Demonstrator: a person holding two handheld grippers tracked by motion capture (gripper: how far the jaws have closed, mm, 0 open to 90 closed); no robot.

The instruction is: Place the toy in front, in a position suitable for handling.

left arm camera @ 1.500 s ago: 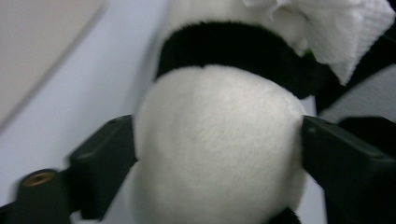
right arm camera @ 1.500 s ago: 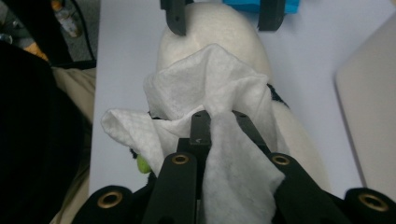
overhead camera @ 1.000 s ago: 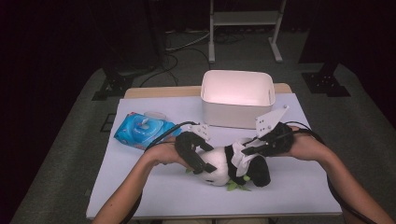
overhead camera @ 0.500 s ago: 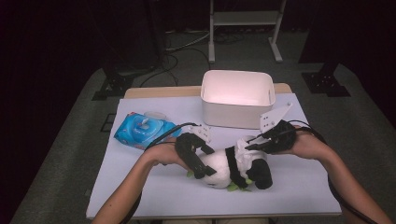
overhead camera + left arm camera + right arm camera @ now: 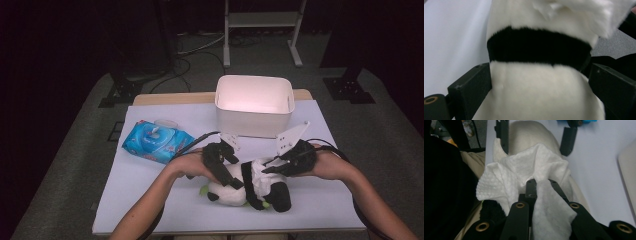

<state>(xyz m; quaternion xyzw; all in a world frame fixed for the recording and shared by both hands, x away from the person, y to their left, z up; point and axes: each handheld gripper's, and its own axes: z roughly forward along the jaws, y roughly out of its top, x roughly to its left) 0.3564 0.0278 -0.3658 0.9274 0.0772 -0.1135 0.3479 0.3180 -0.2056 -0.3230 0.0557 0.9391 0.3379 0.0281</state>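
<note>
Left jaws: your left gripper (image 5: 231, 181) has just been opening, and its 2 black jaws stand wide apart on either side of the panda's white belly; in the left gripper view the plush sits between them, the pads right at its flanks with no squeeze showing.
Right jaws: your right gripper (image 5: 267, 170) is pinched tight on the white wipe (image 5: 524, 177), which bunches up over the toy just ahead of the jaw tips.
Panda plush (image 5: 250, 187): lying on its side on the white table (image 5: 150, 200), near your edge, between both hands.
Black band (image 5: 536, 46): crosses the toy's body just beyond your left jaws.
Wipes pack (image 5: 156, 141): blue, flat on the table, left of your hands and apart from the toy.
White bin (image 5: 254, 102): at the far side, well clear of the plush.
</note>
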